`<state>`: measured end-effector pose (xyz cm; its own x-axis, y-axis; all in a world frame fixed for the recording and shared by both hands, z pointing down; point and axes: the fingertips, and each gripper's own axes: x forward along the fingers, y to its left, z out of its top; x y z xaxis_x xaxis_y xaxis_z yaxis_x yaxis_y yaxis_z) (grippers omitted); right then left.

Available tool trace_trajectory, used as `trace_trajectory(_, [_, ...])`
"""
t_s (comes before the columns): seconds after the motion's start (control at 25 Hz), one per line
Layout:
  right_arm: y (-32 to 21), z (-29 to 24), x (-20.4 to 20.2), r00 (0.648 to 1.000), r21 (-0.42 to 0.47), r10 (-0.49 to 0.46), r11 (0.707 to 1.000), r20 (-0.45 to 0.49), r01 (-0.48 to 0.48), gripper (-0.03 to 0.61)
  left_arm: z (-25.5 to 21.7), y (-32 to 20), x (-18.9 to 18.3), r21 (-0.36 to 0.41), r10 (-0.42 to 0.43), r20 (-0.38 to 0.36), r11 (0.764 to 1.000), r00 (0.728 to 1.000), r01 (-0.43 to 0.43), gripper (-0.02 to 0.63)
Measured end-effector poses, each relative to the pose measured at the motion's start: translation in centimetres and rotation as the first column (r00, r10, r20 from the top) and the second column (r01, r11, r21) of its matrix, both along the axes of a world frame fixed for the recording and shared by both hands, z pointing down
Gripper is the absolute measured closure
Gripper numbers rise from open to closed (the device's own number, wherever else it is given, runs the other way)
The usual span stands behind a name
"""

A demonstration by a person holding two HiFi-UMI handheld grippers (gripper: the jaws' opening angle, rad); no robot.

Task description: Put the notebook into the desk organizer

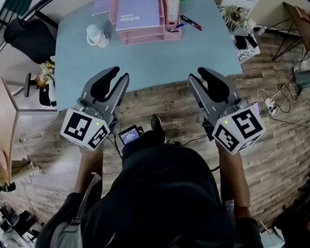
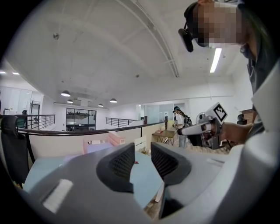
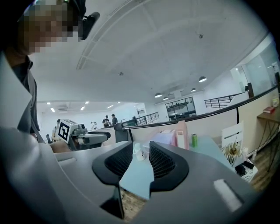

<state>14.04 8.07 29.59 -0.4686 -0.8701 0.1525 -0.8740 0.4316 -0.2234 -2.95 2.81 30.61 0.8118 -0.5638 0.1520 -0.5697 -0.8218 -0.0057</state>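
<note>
A purple notebook (image 1: 137, 10) lies flat in the top tray of the pink desk organizer (image 1: 171, 7) at the far edge of the light blue table (image 1: 155, 62). Both grippers hover side by side over the table's near edge, well short of the organizer. My left gripper (image 1: 120, 75) is open with nothing between its jaws. My right gripper (image 1: 198, 74) is open too and holds nothing. In the left gripper view the gap (image 2: 142, 162) frames bare table, with the notebook (image 2: 98, 147) far off. In the right gripper view the jaws (image 3: 141, 159) frame a white mug (image 3: 138, 152).
The white mug (image 1: 97, 36) stands left of the organizer, pens (image 1: 189, 22) lie to its right, and a green can (image 3: 194, 140) stands behind. A black chair (image 1: 30, 37) is at the far left, a box of items (image 1: 240, 12) at the right, a wooden side table (image 1: 5, 122) on the left.
</note>
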Motion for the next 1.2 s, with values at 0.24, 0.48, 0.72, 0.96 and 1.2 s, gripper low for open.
trace_trajectory(0.24, [-4.8, 0.0, -1.1, 1.000, -0.009, 0.019, 1.000, -0.012, -0.019, 0.480, 0.9, -5.2, -1.3, -0.021, 0.002, -0.017, 1.000, 1.000, -0.003, 0.453])
trace_trajectory(0.48, [-9.0, 0.5, -2.5, 0.999, -0.030, 0.030, 0.999, -0.027, -0.031, 0.479, 2.0, -9.6, -3.2, -0.044, -0.001, -0.038, 0.999, 0.999, 0.000, 0.453])
trace_trajectory(0.72, [-12.1, 0.6, -4.0, 0.998, -0.043, 0.045, 0.998, -0.053, -0.048, 0.480, 2.5, -12.2, -4.8, -0.053, 0.015, -0.058, 0.998, 0.998, -0.018, 0.453])
trace_trajectory(0.96, [-13.8, 0.5, -5.4, 0.996, -0.046, 0.038, 0.998, -0.081, -0.042, 0.480, 2.8, -13.9, -6.0, -0.051, 0.014, -0.091, 0.999, 0.996, -0.019, 0.453])
trace_trajectory(1.2, [-15.0, 0.2, -6.4, 0.995, -0.054, 0.022, 0.998, -0.101, -0.027, 0.479, 3.2, -14.5, -7.2, -0.074, -0.012, -0.120, 0.997, 0.993, 0.003, 0.453])
